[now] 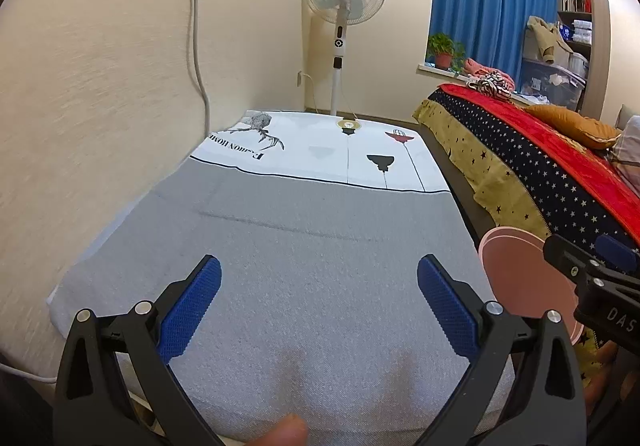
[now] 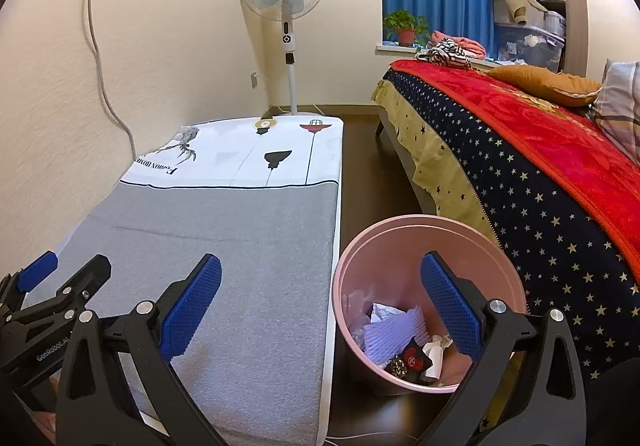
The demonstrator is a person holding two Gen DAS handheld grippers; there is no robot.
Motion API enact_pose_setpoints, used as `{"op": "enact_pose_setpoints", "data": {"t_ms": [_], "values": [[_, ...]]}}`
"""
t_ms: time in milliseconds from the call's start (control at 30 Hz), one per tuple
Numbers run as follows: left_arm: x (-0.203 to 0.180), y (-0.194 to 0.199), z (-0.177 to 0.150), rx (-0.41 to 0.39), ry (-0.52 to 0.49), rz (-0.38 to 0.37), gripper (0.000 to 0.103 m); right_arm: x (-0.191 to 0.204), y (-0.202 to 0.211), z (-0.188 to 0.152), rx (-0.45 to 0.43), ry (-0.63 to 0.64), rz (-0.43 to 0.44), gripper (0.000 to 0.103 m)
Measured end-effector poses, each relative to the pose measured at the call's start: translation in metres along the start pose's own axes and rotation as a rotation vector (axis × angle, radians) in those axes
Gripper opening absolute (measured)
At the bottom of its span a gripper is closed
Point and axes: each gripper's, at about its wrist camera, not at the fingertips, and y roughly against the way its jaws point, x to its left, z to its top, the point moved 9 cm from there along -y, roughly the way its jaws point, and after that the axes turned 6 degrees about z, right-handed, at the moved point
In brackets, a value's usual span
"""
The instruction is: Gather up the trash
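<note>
Hovering both grippers, left (image 1: 319,300) and right (image 2: 320,300), spread empty; the near-right pink bin (image 2: 400,230) already holds crumpled trash (image 2: 400,338), I judge.

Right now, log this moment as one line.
left gripper: open, over grey mat | right gripper: open, empty | pink bin: holds trash

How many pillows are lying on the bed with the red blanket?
2. An orange-brown pillow lies on the red blanket; a checked pillow sits beside it at the frame's right edge. More may be hidden beyond.
</note>
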Motion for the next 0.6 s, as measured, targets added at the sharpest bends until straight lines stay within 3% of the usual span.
{"op": "enact_pose_setpoints", "data": {"t_ms": [600], "values": [[0.0038, 0.0046, 0.001, -0.01, -0.008, 0.008, 0.095, -0.0017, 0.0019, 0.0002, -0.003, 0.003, -0.003, 0.098]]}}
